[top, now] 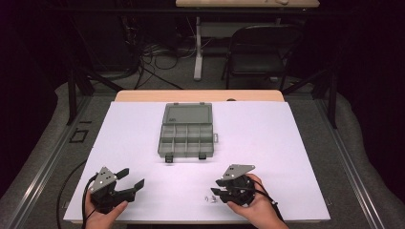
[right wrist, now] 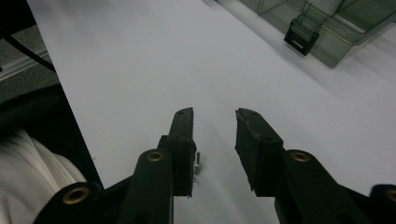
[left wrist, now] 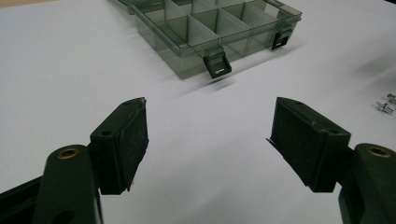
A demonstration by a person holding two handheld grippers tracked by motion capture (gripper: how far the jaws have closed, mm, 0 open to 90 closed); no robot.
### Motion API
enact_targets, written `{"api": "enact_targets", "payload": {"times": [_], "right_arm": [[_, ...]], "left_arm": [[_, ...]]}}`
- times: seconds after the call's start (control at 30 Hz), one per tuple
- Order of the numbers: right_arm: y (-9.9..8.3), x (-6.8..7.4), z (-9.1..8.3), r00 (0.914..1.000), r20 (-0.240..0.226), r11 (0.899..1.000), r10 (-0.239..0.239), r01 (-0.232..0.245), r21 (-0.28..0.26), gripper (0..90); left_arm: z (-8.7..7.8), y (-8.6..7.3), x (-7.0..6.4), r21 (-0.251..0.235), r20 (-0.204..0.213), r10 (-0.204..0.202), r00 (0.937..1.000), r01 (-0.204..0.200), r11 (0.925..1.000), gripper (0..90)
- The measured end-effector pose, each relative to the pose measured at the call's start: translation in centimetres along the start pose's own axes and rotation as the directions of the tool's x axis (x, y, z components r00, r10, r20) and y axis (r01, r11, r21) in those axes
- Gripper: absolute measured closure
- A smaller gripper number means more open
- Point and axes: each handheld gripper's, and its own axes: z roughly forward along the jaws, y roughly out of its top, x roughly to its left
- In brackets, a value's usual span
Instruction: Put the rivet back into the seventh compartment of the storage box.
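A smoky clear organizer box (top: 186, 136) lies open in the middle of the white sheet, lid folded back and its compartments looking empty. Its two black latches (left wrist: 217, 65) face me. My left gripper (top: 132, 177) rests at the near left, jaws wide apart with nothing between them; in the left gripper view the left gripper (left wrist: 210, 105) points at the box (left wrist: 210, 28). My right gripper (top: 216, 187) sits at the near right, open by a narrower gap. A few small metal screws (top: 209, 198) lie just beside it. One screw (right wrist: 198, 164) shows by the inner face of a jaw of the right gripper (right wrist: 214, 114).
The white sheet (top: 267, 138) covers the wooden table out to its edges. A folding chair (top: 260, 52), a table leg (top: 197, 47) and floor cables stand beyond the far edge. The sheet's left edge and dark floor (right wrist: 28, 70) show in the right gripper view.
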Motion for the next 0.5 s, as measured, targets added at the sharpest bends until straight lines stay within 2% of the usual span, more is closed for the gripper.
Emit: {"api": "enact_targets", "payload": {"times": [0.07,0.17,0.33,0.5], "right_arm": [[0.1,0.2,0.3,0.9999,0.001,0.999,-0.017,0.017,0.040,71.2],[0.1,0.4,1.3,0.9999,-0.012,0.997,0.004,-0.003,0.077,74.9],[-0.3,0.4,2.2,0.9991,-0.040,0.996,0.012,-0.008,0.092,76.5],[-0.8,0.2,2.7,0.9988,-0.040,0.993,0.027,-0.022,0.117,78.4]], "left_arm": [[0.0,0.0,0.1,0.003,-0.004,-0.001,1.0000,0.001,1.0000,27.3],[0.0,0.0,0.1,0.000,-0.006,-0.007,1.0000,0.007,1.0000,27.2],[0.0,-0.1,0.1,-0.001,-0.018,0.003,0.9998,-0.003,1.0000,26.5],[0.0,-0.1,0.2,0.000,-0.020,0.004,0.9998,-0.004,1.0000,26.0]]}}
